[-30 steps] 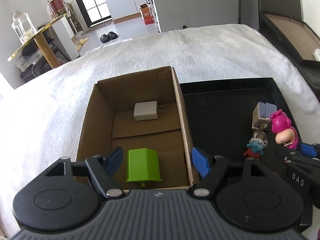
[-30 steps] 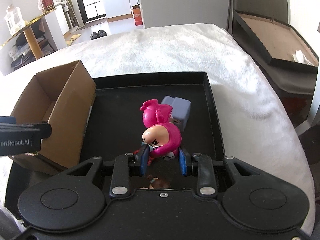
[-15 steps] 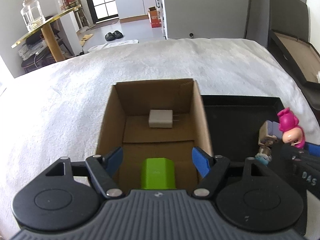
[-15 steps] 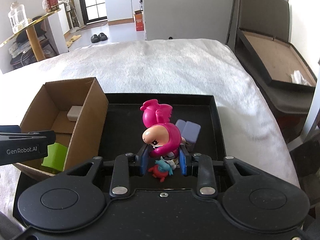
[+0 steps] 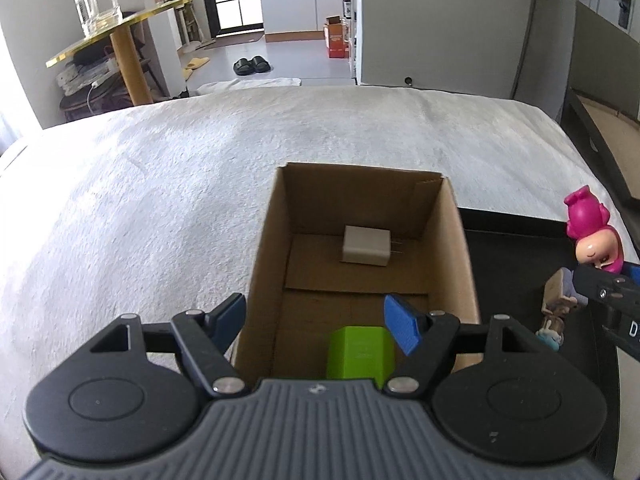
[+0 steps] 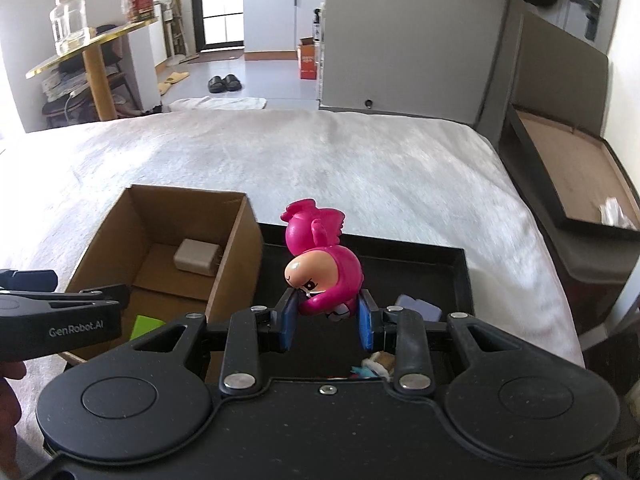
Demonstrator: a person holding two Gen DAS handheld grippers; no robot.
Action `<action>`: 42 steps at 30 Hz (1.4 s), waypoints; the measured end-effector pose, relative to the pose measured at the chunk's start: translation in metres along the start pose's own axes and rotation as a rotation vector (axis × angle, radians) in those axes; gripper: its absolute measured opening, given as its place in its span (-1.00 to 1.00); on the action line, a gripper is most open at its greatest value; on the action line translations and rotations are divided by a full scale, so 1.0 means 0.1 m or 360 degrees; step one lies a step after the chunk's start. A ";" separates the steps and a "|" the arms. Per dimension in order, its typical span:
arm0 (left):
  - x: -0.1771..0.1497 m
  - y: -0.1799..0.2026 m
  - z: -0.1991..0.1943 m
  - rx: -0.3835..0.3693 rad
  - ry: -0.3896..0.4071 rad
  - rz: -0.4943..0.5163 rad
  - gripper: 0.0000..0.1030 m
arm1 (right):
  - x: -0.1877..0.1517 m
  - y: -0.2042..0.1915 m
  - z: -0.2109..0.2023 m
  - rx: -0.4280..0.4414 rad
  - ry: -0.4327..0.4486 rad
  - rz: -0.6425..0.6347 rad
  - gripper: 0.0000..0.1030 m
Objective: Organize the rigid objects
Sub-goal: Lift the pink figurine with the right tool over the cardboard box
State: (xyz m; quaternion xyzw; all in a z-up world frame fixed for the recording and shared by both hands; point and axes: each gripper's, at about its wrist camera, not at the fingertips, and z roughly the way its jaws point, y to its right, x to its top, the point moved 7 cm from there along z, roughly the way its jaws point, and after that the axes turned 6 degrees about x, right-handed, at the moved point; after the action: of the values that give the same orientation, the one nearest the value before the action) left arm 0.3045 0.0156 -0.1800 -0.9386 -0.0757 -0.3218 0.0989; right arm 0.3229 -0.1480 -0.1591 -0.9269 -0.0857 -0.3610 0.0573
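My right gripper (image 6: 326, 320) is shut on a pink toy figure (image 6: 322, 264) and holds it in the air above the black tray (image 6: 464, 264). The figure also shows at the right edge of the left wrist view (image 5: 592, 236). My left gripper (image 5: 316, 320) is open and empty, hovering over the near left wall of the cardboard box (image 5: 266, 240). In the box lie a beige charger (image 5: 366, 246) and a green block (image 5: 360, 352). The box (image 6: 236, 248), the charger (image 6: 196, 258) and the green block (image 6: 148, 326) also show in the right wrist view.
The tray holds a lilac block (image 6: 420, 306) and small keychain figures (image 5: 554, 316). Box and tray sit on a white blanket (image 5: 160, 200). An open black box (image 6: 568, 176) lies to the right of the bed. A gold side table with a glass jar (image 5: 98, 4) stands at far left.
My right gripper has lifted the pink figure up off the tray. My left gripper has risen and shifted left, so its left finger now sits outside the box wall.
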 end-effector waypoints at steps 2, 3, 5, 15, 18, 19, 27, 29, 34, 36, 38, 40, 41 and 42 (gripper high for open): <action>0.00 -0.08 0.03 -0.0002 -0.0010 -0.0038 0.45 | 0.02 -0.08 0.01 0.0006 -0.0005 -0.0029 -0.41; 0.00 -0.12 0.05 -0.0003 -0.0014 -0.0054 0.45 | 0.04 -0.13 0.02 0.0008 -0.0007 -0.0045 -0.41; 0.00 -0.18 0.07 -0.0002 -0.0017 -0.0081 0.45 | 0.07 -0.21 0.05 0.0015 -0.0009 -0.0076 -0.41; -0.04 -0.39 0.18 -0.0045 -0.0013 -0.0216 0.44 | 0.24 -0.55 0.18 0.0029 -0.0010 -0.0246 -0.41; -0.07 -0.44 0.21 -0.0087 -0.0026 -0.0297 0.38 | 0.26 -0.65 0.20 0.0035 -0.0021 -0.0309 -0.41; -0.07 -0.45 0.22 -0.0096 -0.0026 -0.0317 0.38 | 0.26 -0.69 0.21 0.0039 -0.0026 -0.0330 -0.41; -0.09 -0.50 0.26 -0.0180 -0.0017 -0.0434 -0.36 | 0.29 -0.92 0.31 0.0059 -0.0062 -0.0483 -0.40; -0.10 -0.52 0.26 -0.0177 -0.0009 -0.0443 -0.47 | 0.30 -0.96 0.33 0.0065 -0.0064 -0.0499 -0.40; -0.09 -0.58 0.29 -0.0176 -0.0009 -0.0488 -0.73 | 0.32 -1.10 0.39 0.0085 -0.0074 -0.0539 -0.40; -0.09 -0.60 0.30 -0.0177 -0.0012 -0.0495 -0.79 | 0.33 -1.16 0.41 0.0096 -0.0076 -0.0564 -0.40; -0.09 -0.62 0.32 -0.0184 -0.0020 -0.0512 -0.80 | 0.34 -1.23 0.42 0.0105 -0.0075 -0.0594 -0.40; -0.09 -0.63 0.33 -0.0188 -0.0026 -0.0525 -0.80 | 0.36 -1.28 0.45 0.0111 -0.0074 -0.0620 -0.40; -0.09 -0.64 0.33 -0.0189 -0.0030 -0.0537 -0.80 | 0.37 -1.31 0.46 0.0115 -0.0075 -0.0630 -0.40; -0.09 -0.66 0.34 -0.0194 -0.0032 -0.0547 -0.80 | 0.37 -1.32 0.47 0.0117 -0.0074 -0.0633 -0.40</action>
State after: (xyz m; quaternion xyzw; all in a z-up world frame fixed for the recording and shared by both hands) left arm 0.3038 0.0867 -0.2034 -0.9193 -0.2163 -0.3284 -0.0155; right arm 0.3542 -0.0061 -0.1621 -0.8970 -0.2816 -0.3402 0.0166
